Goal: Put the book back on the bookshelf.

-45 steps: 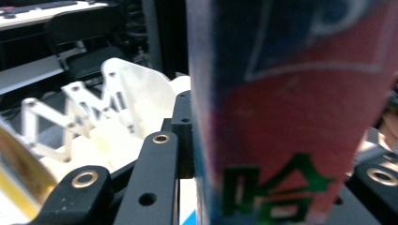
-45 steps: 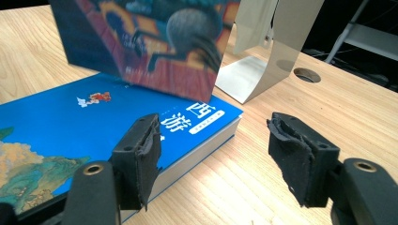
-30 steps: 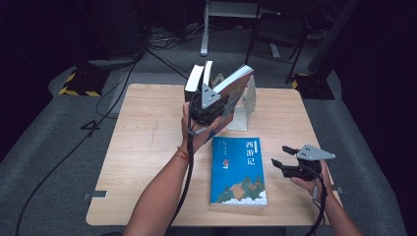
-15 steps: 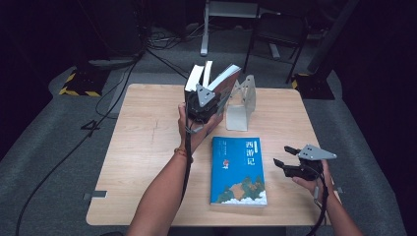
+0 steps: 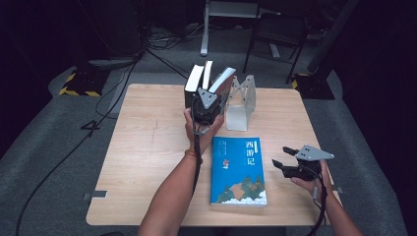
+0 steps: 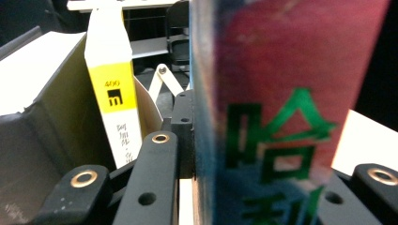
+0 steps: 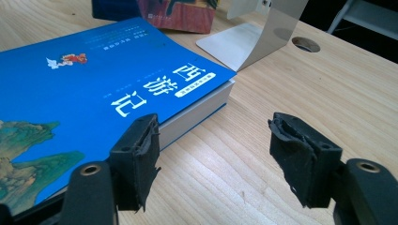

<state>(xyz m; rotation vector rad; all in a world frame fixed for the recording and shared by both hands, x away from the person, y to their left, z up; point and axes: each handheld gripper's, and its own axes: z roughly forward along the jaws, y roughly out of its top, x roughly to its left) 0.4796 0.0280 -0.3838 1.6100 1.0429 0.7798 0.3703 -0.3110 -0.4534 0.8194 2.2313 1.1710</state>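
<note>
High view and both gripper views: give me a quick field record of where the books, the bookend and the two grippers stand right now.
left gripper: shut on the red book, holding it upright at the far side of the table
standing books: two upright, just left of the red book
bookend: metal, upright, right of the red book
blue book: lying flat, cover up, near the front edge
right gripper: open, holding nothing, jaws pointing at the blue book's right edge
yellow-spined book: upright beside the red book
</note>
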